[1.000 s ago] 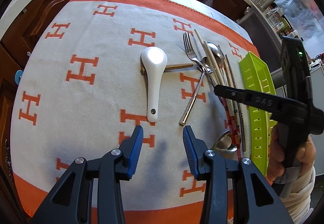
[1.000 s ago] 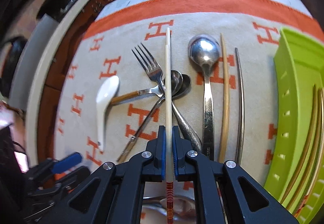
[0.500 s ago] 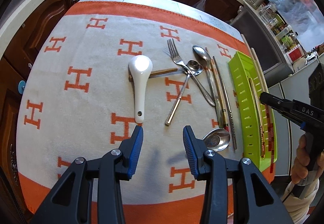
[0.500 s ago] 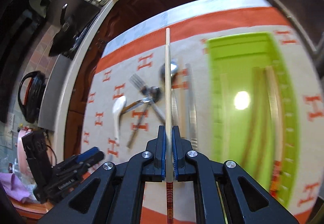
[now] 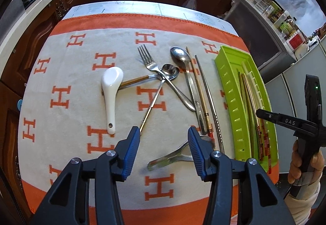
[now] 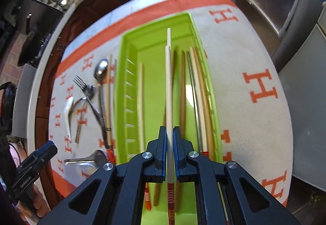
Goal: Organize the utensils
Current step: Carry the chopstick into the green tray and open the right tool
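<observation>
Chopsticks [image 6: 168, 90] pinched in the right gripper [image 6: 168, 155] hang over the green tray [image 6: 130, 45]; left gripper [image 5: 164, 151], empty, jaws opening, above scattered spoons and fork [image 5: 147, 60].

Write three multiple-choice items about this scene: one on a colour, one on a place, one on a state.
1. The tray is: A blue, B white, C lime green.
2. The white spoon lies: A on the cloth, left of the fork, B in the tray, C on the floor.
3. The right tongs are: A open, empty, B shut on pale chopsticks, C shut on a knife.
C: its walls are lime green. A: it rests on cloth, outside the tray. B: they clamp the sticks.
</observation>
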Demonstrator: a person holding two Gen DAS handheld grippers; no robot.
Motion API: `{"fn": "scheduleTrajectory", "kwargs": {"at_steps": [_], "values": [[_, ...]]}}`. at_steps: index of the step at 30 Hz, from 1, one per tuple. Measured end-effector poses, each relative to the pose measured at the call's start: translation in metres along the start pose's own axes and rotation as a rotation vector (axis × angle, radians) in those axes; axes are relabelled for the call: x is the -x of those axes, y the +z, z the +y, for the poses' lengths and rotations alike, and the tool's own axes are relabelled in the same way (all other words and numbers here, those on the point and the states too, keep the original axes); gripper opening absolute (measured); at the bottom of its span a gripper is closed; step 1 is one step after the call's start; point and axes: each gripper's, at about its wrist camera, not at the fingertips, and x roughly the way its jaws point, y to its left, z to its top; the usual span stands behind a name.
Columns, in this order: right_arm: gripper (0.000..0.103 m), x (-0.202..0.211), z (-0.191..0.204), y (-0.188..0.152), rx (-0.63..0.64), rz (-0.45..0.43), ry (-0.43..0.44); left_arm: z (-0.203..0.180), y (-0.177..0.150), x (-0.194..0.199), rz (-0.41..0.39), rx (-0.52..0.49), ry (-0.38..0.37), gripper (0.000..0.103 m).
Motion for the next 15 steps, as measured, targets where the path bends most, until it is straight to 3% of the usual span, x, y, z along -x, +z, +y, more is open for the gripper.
{"fn": "scheduleTrajectory", "kwargs": {"at_steps": [4,8,15], "values": [[0.026,-0.001,-0.008,0.004,-0.042,-0.025,0.041,-0.013,0.006,-0.004,0.003,-0.019,0.011,0.047],[0.026,0.012,-0.014,0.011,-0.052,-0.08,0.07,-0.024,0.012,-0.01,0.014,-0.033,0.022,0.047],[0.026,0.026,-0.004,0.008,-0.007,-0.087,0.077,-0.037,0.018,-0.019,0.032,-0.053,0.032,0.047]]}}
